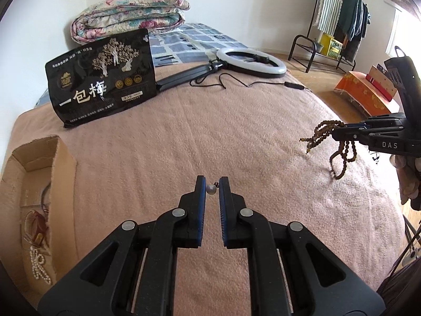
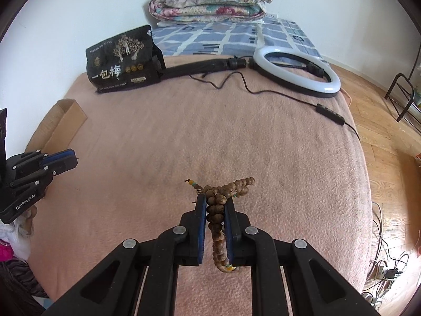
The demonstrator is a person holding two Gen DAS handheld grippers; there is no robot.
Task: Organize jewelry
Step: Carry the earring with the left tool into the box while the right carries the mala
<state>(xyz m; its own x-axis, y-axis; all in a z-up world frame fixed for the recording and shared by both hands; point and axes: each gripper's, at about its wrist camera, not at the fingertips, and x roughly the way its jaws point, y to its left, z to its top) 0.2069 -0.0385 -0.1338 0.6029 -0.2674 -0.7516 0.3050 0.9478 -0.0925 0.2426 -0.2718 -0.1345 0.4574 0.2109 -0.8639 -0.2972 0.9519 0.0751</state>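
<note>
Both grippers loaded above the blanket (image 1: pixel 236 137).
We see the left gripper (image 1: pixel 212 188) pinching a pearl (image 1: pixel 211 189); the right gripper (image 2: pixel 215 205) is clamped on a wooden bead strand (image 2: pixel 216 210).

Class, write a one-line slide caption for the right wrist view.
Right tool shut on a brown bead strand above the pink blanket.

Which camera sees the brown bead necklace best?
The right wrist view: the brown bead necklace sits close up, pinched between the right tongs. The left wrist view shows it small at the far right edge, dangling above the pink blanket.
</note>
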